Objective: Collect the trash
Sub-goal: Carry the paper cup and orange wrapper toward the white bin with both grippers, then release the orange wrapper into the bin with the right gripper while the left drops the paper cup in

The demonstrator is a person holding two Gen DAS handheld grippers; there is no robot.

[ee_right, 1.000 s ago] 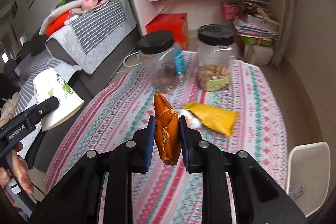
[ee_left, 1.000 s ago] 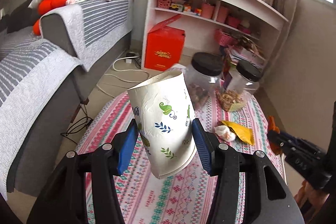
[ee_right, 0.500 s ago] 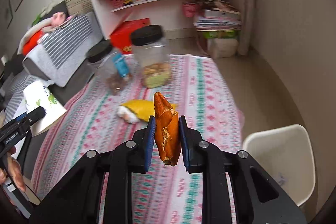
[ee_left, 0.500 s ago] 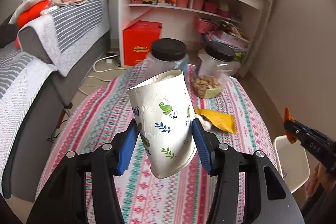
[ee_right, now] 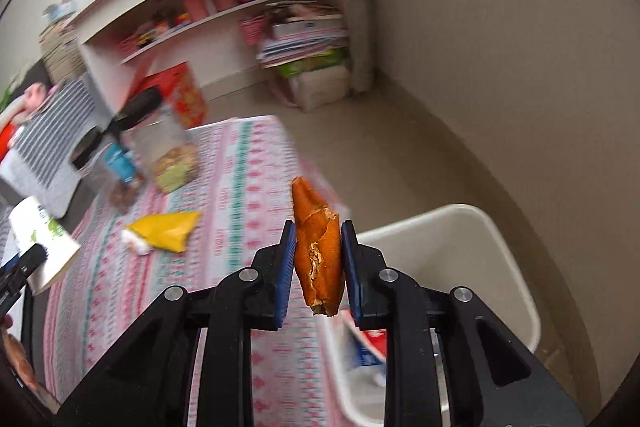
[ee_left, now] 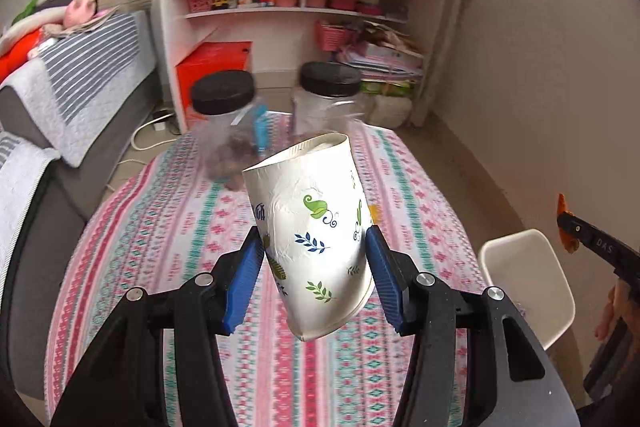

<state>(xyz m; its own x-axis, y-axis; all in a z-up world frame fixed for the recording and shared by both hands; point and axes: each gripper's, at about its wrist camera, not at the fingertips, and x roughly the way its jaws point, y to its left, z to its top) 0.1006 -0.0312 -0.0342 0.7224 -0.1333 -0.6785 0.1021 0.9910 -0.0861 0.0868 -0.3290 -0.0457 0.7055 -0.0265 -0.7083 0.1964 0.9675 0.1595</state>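
**Two pieces in hand, two left on the cloth**

A small living room: white shelves (ee_left: 304, 7) fill the top of both frames, a striped sofa (ee_left: 72, 79) runs down the left, and in the middle my tabletop (ee_left: 160, 227) wears a pink and green patterned cloth. Two black-lidded jars (ee_left: 224, 131) stand at its far end; I take those to be staying.

My left tool (ee_left: 316, 255) is clamped on a crumpled paper cup (ee_left: 312, 231) printed with leaves, its blue pads pressing the cup's sides, mouth tilted away from me, held over the middle of the tabletop. My right tool (ee_right: 318, 263) carries an orange wrapper (ee_right: 318, 247) upright between its pads; its jaws are just opening, though the wrapper has not dropped away. Below and to the right of that tool, in the lower right of its frame, sits the white bin (ee_right: 500, 247) on the floor beside the tabletop, with some red and blue packaging already at the bottom.

So I judge the job roughly half done: some rubbish is binned, and two pieces are lifted, the wrapper right at the bin. Still lying on the cloth, left of centre in the right view, are a yellow packet (ee_right: 168, 231) and a white paper wad (ee_right: 136, 245) touching it. The cup must go in, then I return for those two.
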